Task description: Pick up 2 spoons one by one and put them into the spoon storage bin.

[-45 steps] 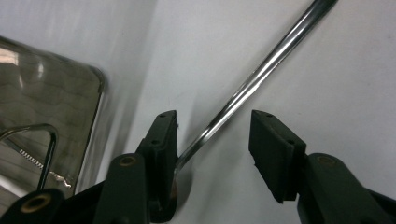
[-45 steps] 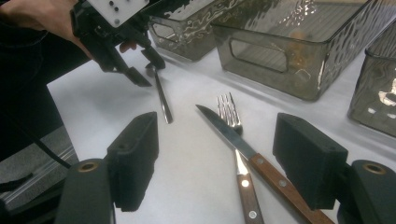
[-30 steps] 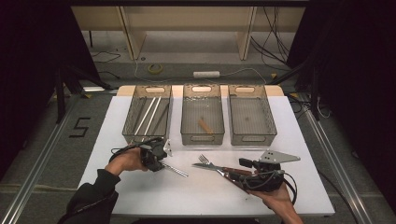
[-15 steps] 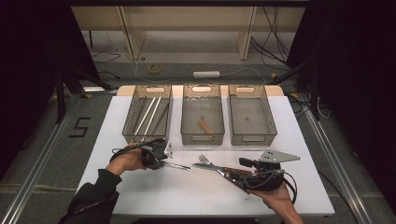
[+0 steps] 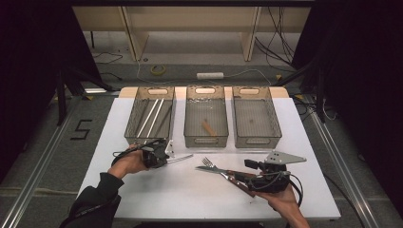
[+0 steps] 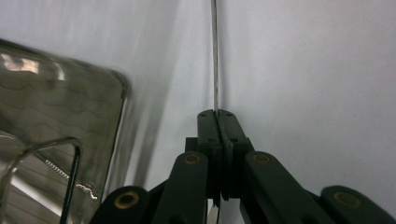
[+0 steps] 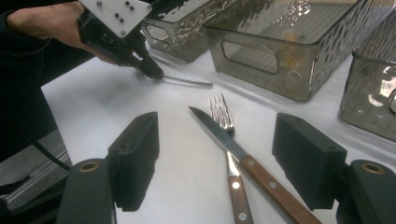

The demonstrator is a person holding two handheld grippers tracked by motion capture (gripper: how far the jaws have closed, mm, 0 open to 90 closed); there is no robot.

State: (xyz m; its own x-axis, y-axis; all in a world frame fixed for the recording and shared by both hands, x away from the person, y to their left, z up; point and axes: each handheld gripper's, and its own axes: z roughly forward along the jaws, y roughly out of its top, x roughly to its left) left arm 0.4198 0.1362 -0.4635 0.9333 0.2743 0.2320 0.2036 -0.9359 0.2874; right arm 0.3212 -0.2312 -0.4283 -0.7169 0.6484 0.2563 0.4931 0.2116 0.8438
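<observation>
My left gripper is at the table's front left, just before the left bin. Its jaws have just been closing and now stand shut on a thin metal rod, which sticks out to the right. In the left gripper view the rod runs straight out from the pressed fingertips. My right gripper rests at the front right, open. A wooden-handled knife and a fork lie crossed on the white table, with their handles between the wide jaws and untouched by them. The left gripper with the rod is farther off.
Three smoked clear bins stand in a row at the back. The left bin holds metal rods, the middle bin holds a small wooden piece, and the right bin looks nearly bare. Dark floor and cables surround the white table.
The left gripper's jaws closed onto the metal rod. The rod's free end swung from slanting toward the front edge to pointing right and slightly toward the bins. The right gripper kept still.
</observation>
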